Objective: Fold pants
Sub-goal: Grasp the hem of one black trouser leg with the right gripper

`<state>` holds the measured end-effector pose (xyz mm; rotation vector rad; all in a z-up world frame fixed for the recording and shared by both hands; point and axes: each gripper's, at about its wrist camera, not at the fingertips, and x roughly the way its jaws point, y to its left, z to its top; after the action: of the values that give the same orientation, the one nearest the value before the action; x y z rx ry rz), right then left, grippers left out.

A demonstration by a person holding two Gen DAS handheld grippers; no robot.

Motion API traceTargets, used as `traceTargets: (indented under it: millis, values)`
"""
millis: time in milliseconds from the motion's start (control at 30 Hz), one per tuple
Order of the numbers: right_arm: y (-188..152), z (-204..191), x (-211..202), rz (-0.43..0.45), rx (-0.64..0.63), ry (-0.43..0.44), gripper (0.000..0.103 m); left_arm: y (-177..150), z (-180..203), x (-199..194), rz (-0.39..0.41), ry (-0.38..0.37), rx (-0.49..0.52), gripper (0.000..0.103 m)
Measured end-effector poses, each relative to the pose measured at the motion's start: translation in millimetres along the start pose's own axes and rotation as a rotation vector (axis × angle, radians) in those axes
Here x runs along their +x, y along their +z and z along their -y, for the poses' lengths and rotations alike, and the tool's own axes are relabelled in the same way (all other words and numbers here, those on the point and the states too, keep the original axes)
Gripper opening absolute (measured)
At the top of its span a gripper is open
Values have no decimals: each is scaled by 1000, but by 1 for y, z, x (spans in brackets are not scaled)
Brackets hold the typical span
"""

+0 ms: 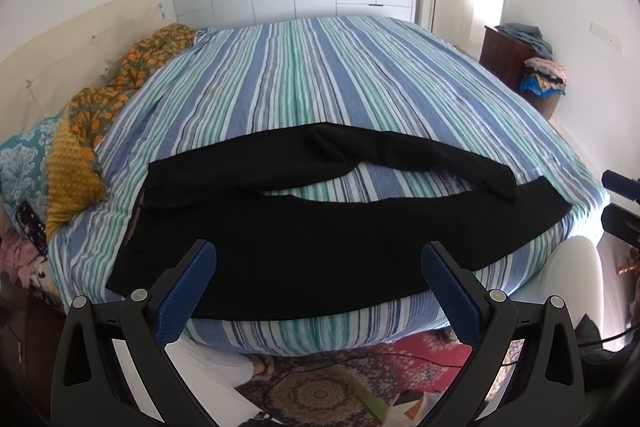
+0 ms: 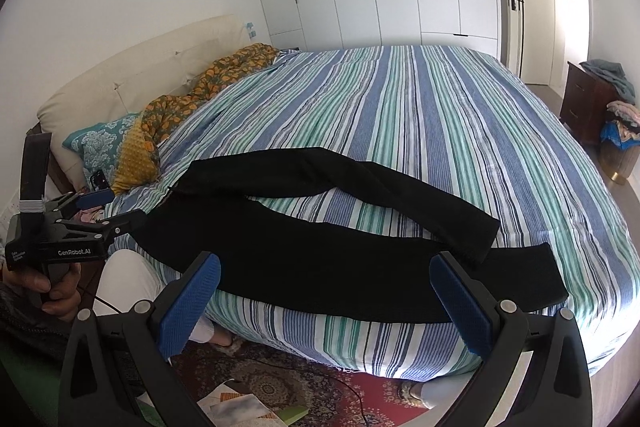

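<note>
One "GenRobot.AI" left gripper [image 2: 108,209], black pants [image 2: 320,247]

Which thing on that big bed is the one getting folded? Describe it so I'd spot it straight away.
Find the striped blue-green bed. Along its near edge lie the black pants, spread flat with legs parted. They are the only plain dark item; the patterned pillows sit at the headboard.

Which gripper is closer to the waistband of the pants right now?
Left. The left gripper hovers open near the pants' waistband end. The right gripper, also open, hovers nearer the leg cuffs, farther along the bed.
</note>
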<state>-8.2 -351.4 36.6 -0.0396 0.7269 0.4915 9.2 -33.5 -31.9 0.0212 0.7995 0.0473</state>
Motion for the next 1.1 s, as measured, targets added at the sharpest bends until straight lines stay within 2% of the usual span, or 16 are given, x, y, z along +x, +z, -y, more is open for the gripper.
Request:
traceTargets:
  millis: [167, 300, 467, 533, 633, 700, 800, 933, 967, 1033, 1067, 1100]
  values:
    - [0, -14, 1, 21, -48, 54, 103, 1, 3, 4, -3, -26, -4, 102]
    - [-1, -26, 7, 36, -96, 32, 103, 4, 12, 6, 5, -46, 16, 102]
    - [-2, -24, 21, 41, -108, 60, 103, 5, 13, 11, 3, -34, 24, 102]
    - [-7, -6, 41, 14, -149, 6, 103, 3, 8, 16, -14, -30, 9, 102]
    - [-20, 48, 93, -114, -191, -163, 103, -1, -1, 24, -36, -4, -10, 102]
    - [-27, 82, 130, -210, -234, -261, 95, -5, -5, 30, -53, 22, -18, 102]
    - [-29, 109, 171, -264, -294, -281, 90, -9, -11, 43, -93, 42, -38, 102]
    - [-27, 111, 229, -263, -376, -278, 86, -11, -9, 59, -140, 30, -45, 102]
    - [-27, 113, 247, -270, -401, -288, 79, -10, -8, 63, -147, 33, -37, 102]
    - [-25, 120, 279, -315, -425, -306, 39, -9, -7, 68, -160, 49, -18, 102]
    - [-20, 129, 291, -357, -402, -297, 5, -9, -8, 70, -163, 59, -10, 102]
    - [-10, 138, 294, -379, -350, -270, 5, -8, -9, 71, -163, 69, -6, 102]
